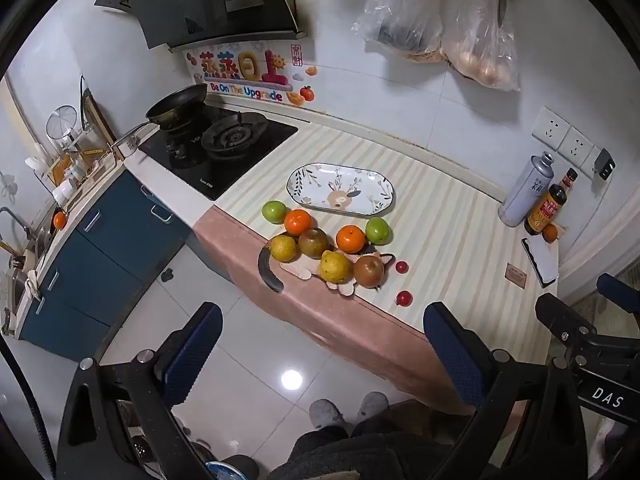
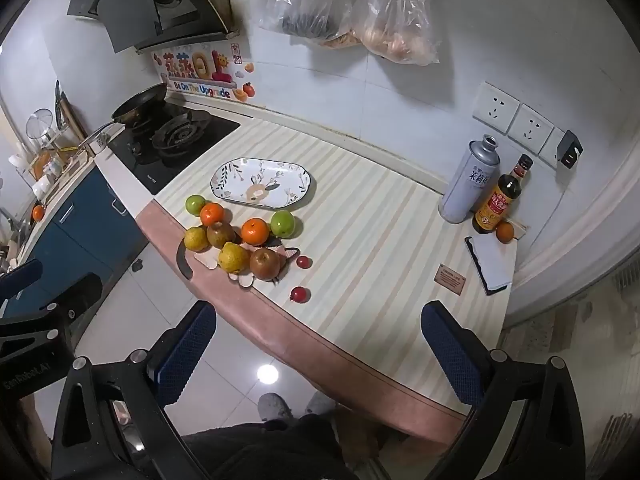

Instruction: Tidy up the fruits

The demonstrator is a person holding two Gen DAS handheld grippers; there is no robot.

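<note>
On the striped tabletop [image 1: 440, 216], near its front edge, the fruit sits in one loose cluster just in front of an oval patterned plate [image 1: 340, 189], which holds nothing. Counted: two green apples [image 1: 274, 211] [image 1: 377, 230], two oranges [image 1: 297, 222] [image 1: 350, 239], two yellow pears [image 1: 283, 247] [image 1: 335, 266], two brown pears [image 1: 313, 242] [image 1: 368, 271] and two small red fruits [image 1: 401, 267] [image 1: 404, 297] lying a little apart to the right. Several pieces rest on a pale mat with a dark curved handle [image 1: 267, 272] at the edge. One more orange [image 2: 505, 231] lies far right beside a dark bottle [image 2: 498, 202] and a grey can [image 2: 470, 182].

Both tools hover off the tabletop's front edge, above the floor. The left hand-held gripper [image 1: 322, 356] stands at its widest, nothing between its blue pads [image 1: 192, 354], touching nothing. The right hand-held gripper [image 2: 318, 354] is equally wide and bare.
</note>
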